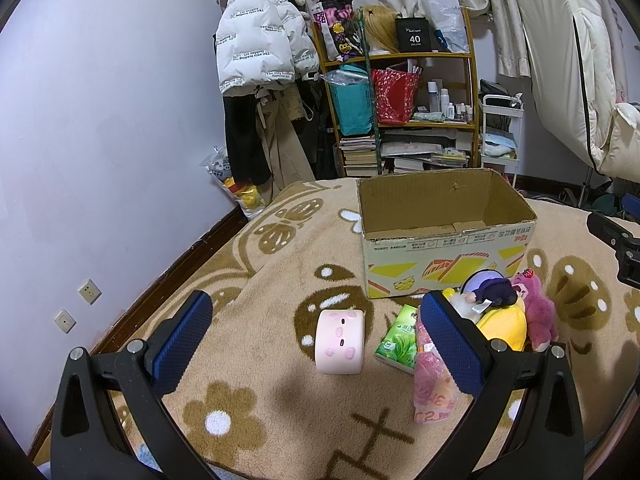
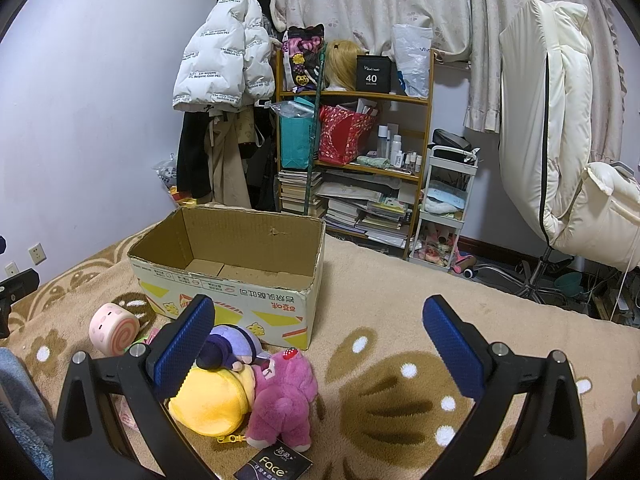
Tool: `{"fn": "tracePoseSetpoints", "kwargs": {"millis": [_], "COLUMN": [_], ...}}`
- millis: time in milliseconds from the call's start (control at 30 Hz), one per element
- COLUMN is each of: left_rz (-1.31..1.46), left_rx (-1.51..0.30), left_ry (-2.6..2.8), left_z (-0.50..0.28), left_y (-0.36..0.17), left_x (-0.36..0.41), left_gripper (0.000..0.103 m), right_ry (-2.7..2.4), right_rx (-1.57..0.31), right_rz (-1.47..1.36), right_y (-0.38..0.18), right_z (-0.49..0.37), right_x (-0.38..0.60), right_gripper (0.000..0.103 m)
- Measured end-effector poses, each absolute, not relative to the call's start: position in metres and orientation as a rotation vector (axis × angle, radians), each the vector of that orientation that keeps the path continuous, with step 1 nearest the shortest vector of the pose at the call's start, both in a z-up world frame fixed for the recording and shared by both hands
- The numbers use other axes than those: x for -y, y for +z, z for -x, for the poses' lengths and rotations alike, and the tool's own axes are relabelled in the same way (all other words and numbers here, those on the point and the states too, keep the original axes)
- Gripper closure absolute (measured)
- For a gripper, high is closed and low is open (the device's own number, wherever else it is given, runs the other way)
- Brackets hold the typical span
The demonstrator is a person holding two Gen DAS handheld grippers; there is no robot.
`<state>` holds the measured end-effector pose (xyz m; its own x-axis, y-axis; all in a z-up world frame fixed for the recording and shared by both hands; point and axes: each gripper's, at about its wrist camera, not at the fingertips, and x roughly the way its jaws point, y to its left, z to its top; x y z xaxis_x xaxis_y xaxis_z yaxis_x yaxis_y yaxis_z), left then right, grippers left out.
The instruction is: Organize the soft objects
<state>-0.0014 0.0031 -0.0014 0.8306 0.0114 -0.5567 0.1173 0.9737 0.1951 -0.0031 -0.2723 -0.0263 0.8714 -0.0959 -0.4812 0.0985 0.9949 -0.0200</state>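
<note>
Left wrist: pink roll plush (image 1: 340,341) lies between wide-apart jaws.

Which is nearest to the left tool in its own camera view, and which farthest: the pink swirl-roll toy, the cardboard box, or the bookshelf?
1. Pink swirl-roll toy: nearest, lying on the blanket between the open fingers of the left tool.
2. Cardboard box: farther back, slightly to the right, open and empty.
3. Bookshelf: farthest, against the back wall.

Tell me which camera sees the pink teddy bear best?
The right wrist view: the pink teddy bear lies close and nearly whole beside the yellow plush. The left wrist view shows it small, far right, partly behind that plush.
</note>
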Motion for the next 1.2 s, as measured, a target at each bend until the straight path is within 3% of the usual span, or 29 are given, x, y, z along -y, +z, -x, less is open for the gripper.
{"fn": "tracePoseSetpoints", "kwargs": {"millis": [533, 1200], "left_rz": [-0.243, -0.163], "left_rx": [-0.632, -0.819], "left_ry": [-0.048, -0.009], "left_z": [-0.009, -0.096], "left_y": [-0.008, -0.040], "left_x": [-0.004, -0.003], "left_gripper": [0.000, 0.000], "right_ry": [-0.102, -0.087], "right_rx": [-0.504, -0.623], "right_rz": [-0.002, -0.056], "right_y": [-0.027, -0.060], "right_z": [0.002, -0.038], "right_x": [0.272, 0.286], "right_gripper": [0.000, 0.000]}}
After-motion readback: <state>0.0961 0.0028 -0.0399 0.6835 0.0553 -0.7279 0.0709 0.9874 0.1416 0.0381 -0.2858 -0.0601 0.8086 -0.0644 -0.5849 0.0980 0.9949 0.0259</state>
